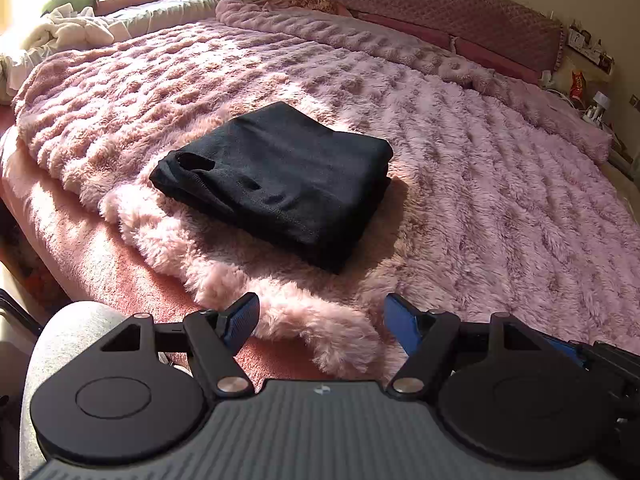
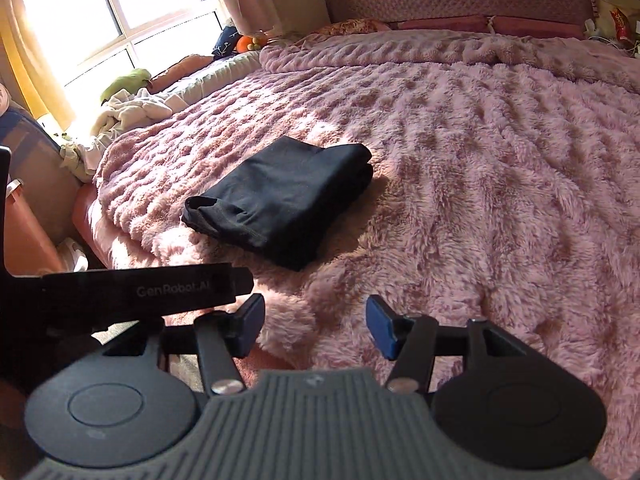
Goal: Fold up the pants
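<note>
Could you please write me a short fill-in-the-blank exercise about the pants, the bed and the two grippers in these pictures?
1. The pants lying folded on the blanket are ____ in colour.
2. The fluffy blanket under them is ____.
3. The left gripper and right gripper both have their jaws ____, holding nothing.
4. Daylight enters through the ____ beside the bed.

Missing words: black; pink; open; window
</note>
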`<state>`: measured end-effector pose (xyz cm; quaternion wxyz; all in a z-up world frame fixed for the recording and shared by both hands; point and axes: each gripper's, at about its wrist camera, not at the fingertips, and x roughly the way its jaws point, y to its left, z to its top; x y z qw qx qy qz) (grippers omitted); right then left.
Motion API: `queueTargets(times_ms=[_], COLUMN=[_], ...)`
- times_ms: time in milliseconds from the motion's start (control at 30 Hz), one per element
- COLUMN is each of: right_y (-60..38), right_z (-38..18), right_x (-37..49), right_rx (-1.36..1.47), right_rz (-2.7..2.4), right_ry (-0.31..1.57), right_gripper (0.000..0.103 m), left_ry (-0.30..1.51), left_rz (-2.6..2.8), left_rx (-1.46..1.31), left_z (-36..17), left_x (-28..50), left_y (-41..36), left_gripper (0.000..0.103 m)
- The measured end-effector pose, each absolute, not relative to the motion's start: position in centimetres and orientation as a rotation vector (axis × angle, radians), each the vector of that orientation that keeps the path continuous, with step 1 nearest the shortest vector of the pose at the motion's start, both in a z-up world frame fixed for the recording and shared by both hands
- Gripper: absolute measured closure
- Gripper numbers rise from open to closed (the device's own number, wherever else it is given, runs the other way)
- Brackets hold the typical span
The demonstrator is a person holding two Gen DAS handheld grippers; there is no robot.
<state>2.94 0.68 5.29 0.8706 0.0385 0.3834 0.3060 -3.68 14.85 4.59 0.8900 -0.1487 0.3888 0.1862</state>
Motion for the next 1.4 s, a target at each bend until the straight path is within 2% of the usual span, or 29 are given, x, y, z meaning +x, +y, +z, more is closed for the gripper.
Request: queueTargets(times_ms=[267, 667, 1400], right_y=[0.7, -1.6, -4.4], right_z=[4.5, 5.0, 3.0], right_x=[3.0, 3.5, 4.8], right_rx=[0.049, 0.094, 0.158], right_rz=[0.611, 0.577, 0.539], right_ry=[0.821, 0.8, 0.848], right_gripper=[0.05, 0.05, 0.048], left_ry=[0.828, 0.788, 0.865], left_rz=[0.425, 0.488, 0.433], left_rx=[-0.281, -0.152, -0.172], left_z=[4.1, 6.1, 5.3], left_x=[-3.7, -2.6, -0.9], left_y=[13.9, 10.2, 7.8], left_gripper=[0.02, 0.02, 0.02])
